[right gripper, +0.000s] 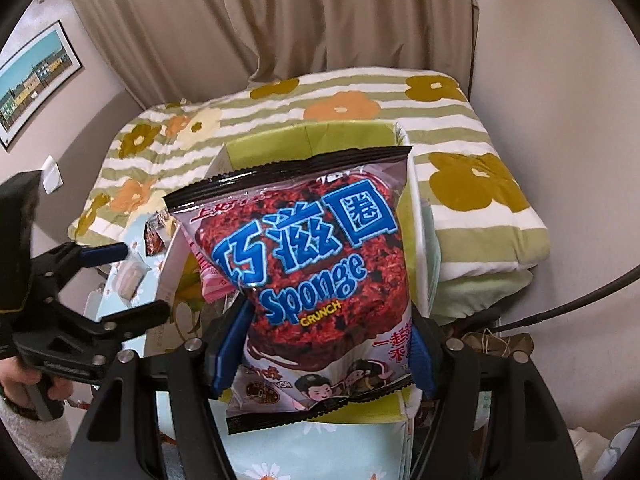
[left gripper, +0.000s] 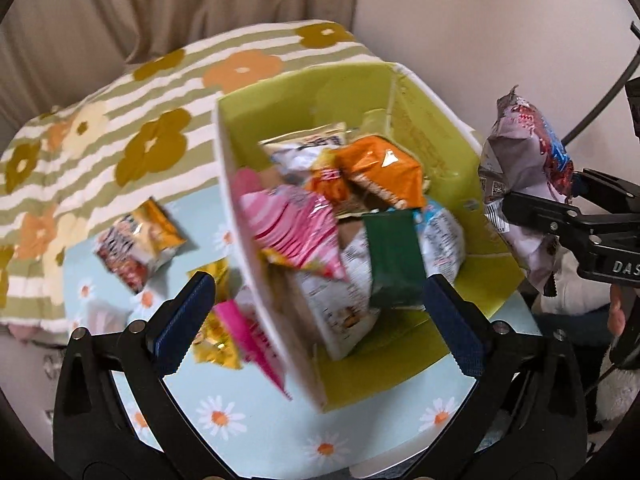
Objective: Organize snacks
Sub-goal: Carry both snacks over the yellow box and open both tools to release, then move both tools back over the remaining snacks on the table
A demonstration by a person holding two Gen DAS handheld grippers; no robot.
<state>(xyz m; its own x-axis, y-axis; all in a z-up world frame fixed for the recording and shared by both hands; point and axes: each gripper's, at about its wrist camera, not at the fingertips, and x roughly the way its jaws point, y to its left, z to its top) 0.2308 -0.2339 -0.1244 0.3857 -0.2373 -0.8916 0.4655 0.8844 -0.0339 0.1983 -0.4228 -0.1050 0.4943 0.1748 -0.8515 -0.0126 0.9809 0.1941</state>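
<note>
A box (left gripper: 280, 92) with a lime-green inside and white walls stands on the daisy-print table and holds several snack packets, among them a pink one (left gripper: 296, 224), an orange one (left gripper: 384, 176) and a dark green one (left gripper: 394, 260). My left gripper (left gripper: 320, 320) hangs open over the box's near-left wall, nothing between its blue pads. My right gripper (right gripper: 326, 352) is shut on the lower part of a maroon "Sponge Crunch" bag (right gripper: 312, 260), held upright above the box (right gripper: 320, 130). In the left wrist view that bag (left gripper: 520, 160) hangs just beyond the box's right wall.
Left of the box, loose packets lie on the table: a yellow and red one (left gripper: 140, 240), plus a yellow and a pink one (left gripper: 224, 328) against the box wall. A striped flower blanket (left gripper: 120, 120) lies behind, with curtains beyond. A hand (right gripper: 24, 384) holds the left gripper (right gripper: 128, 284).
</note>
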